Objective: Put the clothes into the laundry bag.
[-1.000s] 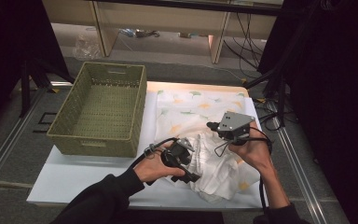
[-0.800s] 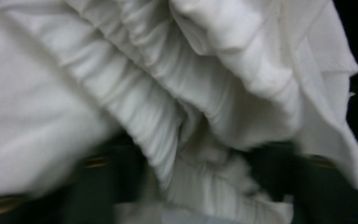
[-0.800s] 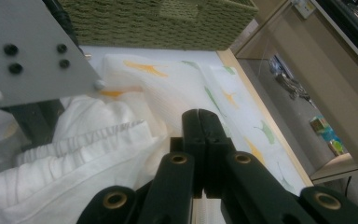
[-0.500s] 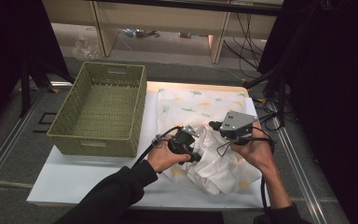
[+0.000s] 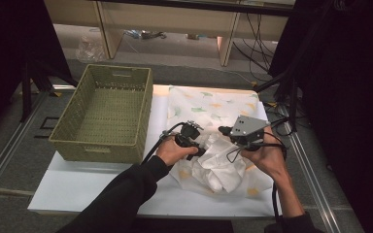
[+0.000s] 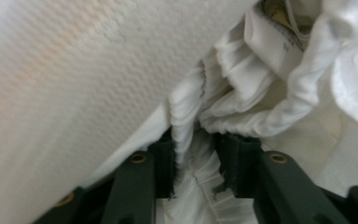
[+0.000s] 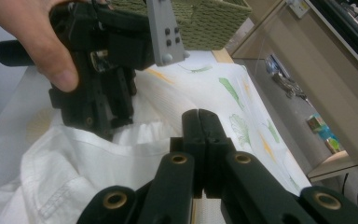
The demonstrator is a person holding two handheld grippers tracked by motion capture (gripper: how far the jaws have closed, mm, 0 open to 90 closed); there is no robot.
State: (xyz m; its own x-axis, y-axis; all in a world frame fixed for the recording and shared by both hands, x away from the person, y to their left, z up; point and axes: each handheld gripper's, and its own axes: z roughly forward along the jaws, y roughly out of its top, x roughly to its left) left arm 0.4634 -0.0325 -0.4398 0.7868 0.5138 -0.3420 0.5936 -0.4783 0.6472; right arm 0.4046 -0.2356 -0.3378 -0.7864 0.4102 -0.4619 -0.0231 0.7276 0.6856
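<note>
White board covered the table (image 5: 87, 187), and on its right half lay a thin printed cloth (image 5: 209, 104) with green and orange leaves, while a woven green basket (image 5: 102, 114) stood at the left, its wall just beside the cloth. On the near part of that cloth lay the white garment (image 5: 218, 167), crumpled in a heap, between the two hands. The left gripper (image 5: 196, 143) was at the left edge of the heap, and the left gripper view showed a gathered, ruffled hem of the garment (image 6: 191, 116) running between its two black pads (image 6: 235, 158). The jaws had just been opening a little after a firm close, and the pads were partly spread but seemed to touch the fabric on both sides, so I judged it a light pinch on the hem. The right gripper (image 7: 200, 140) had its jaws pressed fully together with nothing between them. It pointed above the cloth and toward the other hand, and the garment (image 7: 74, 158) lay below and to the left of its tips. The hem seemed to run roughly from the left gripper toward the right one. Therefore the left hand was the nearer to the hem, and the right gripper would probably need to open and come down to the fold just beside the left one.
</note>
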